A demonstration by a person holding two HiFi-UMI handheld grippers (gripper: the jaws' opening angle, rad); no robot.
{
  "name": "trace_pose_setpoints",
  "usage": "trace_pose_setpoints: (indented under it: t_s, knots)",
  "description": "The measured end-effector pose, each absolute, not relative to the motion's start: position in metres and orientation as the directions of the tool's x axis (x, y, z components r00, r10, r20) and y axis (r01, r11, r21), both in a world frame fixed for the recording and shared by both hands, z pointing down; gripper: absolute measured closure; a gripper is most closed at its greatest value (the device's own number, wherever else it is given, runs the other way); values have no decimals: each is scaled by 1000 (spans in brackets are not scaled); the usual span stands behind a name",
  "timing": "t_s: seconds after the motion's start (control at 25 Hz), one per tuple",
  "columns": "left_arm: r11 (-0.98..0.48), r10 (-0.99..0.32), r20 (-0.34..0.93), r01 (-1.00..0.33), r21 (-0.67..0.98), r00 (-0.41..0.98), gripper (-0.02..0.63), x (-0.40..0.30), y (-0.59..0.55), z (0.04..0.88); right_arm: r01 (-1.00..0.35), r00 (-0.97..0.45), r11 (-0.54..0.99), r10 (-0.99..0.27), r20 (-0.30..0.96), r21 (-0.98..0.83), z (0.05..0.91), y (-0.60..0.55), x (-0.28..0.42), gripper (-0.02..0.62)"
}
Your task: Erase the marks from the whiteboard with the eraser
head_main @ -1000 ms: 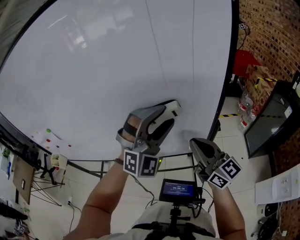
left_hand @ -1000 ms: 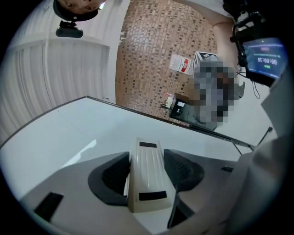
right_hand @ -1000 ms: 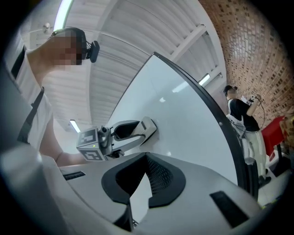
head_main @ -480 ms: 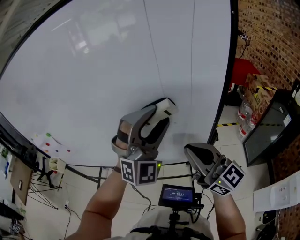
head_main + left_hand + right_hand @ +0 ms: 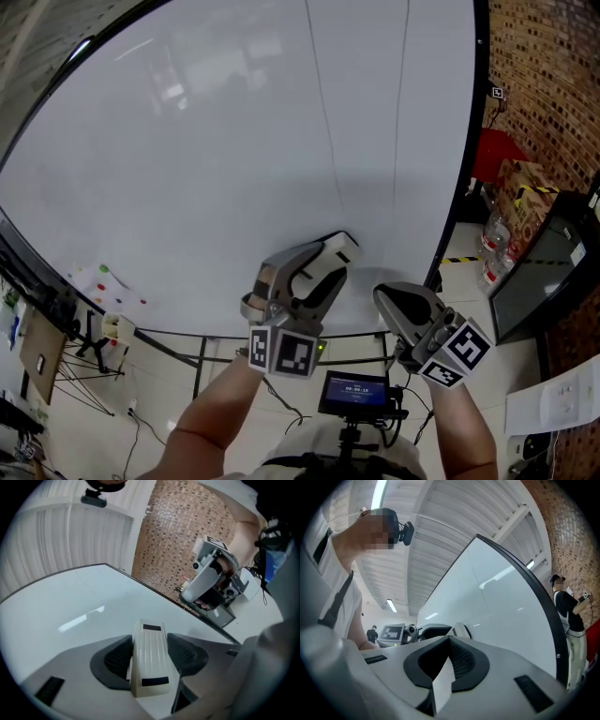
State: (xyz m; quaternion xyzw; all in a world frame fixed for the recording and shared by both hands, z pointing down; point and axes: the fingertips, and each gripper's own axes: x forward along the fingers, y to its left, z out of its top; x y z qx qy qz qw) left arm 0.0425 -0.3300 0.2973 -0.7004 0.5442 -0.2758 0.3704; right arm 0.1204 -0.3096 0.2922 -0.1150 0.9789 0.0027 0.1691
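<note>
Head view: the left tongs hold the eraser low on the whiteboard. Left gripper view: they clamp its sides only; hard rubbing may twist it loose. Right gripper view: the right tongs are closed and empty.

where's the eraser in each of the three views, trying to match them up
Head view: the eraser is low centre, against the whiteboard, held in the left gripper.
Left gripper view: bottom centre, clamped between the jaws, long side running away from the camera.
Right gripper view: only a pale end shows just above the jaws, probably the eraser.
Shared landmark: the whiteboard's white face with its dark edge.
</note>
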Motion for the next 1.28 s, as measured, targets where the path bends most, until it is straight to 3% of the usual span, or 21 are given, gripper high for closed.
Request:
trace_pose_setpoints:
  t_s: [0.16,0.56,0.84,1.04,1.28]
  knots:
    - [-171,-957,-23,-629,-759,289,334,42,-333,281,-217,-918,976,-201,-343,9,273,-314,120,578]
    - [1,-941,-166,-489,-872,294,334,65,-345,194,-182,-915,983,-161,-371,21,247,-311,131,578]
    - [107,-928,-255,-458,-882,272,337,56,-341,189,-184,-911,982,-159,-382,30,252,-309,124,578]
    - [-27,-956,-124,-501,-865,266,337,64,-340,258,-194,-910,981,-173,-377,18,250,-307,130,578]
    - [-19,-965,-111,-486,-874,238,337,57,-336,282,-214,-903,976,-182,-388,41,232,-310,137,578]
